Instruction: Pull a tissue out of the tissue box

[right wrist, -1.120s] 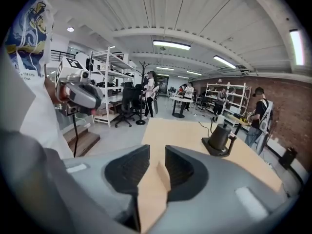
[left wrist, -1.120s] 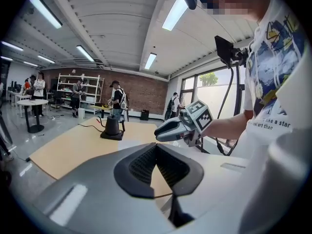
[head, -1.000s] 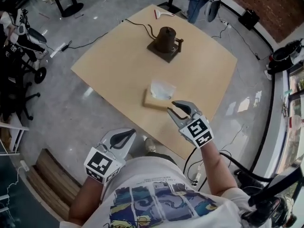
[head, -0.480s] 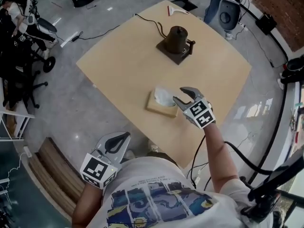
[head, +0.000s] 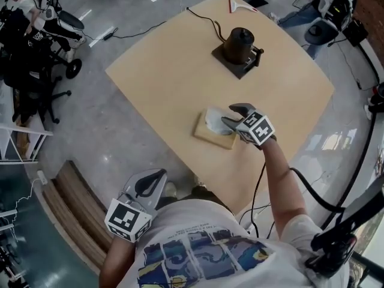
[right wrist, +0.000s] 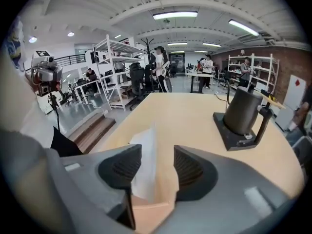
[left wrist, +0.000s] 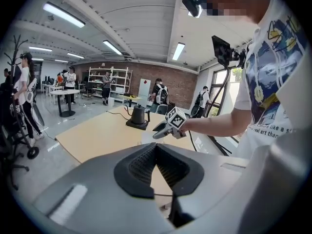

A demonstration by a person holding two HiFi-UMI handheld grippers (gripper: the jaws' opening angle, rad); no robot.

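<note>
A flat tan tissue box (head: pixel 211 137) lies on the near part of the wooden table (head: pixel 162 83), with a white tissue (head: pixel 214 116) standing up out of it. My right gripper (head: pixel 233 116) is down at the tissue. Its jaws have just been opening and stand open. In the right gripper view the tissue (right wrist: pixel 144 165) rises between the two pads of my right gripper (right wrist: pixel 157 165) without being pinched, above the box (right wrist: pixel 151 216). My left gripper (head: pixel 157 177) hangs off the table by my torso, its jaws shut on nothing (left wrist: pixel 156 149).
A dark kettle (head: pixel 240 42) on its square base stands further back on the table, with a cable (head: pixel 204 18) running off the far edge. A small red-and-white item (head: pixel 238 6) lies at the far corner. Office chairs (head: pixel 36 71) and wooden steps (head: pixel 66 212) are on the floor to the left.
My right gripper has moved forward and down from the table's near edge to the tissue, and its jaws have spread. My left gripper has stayed by my torso.
</note>
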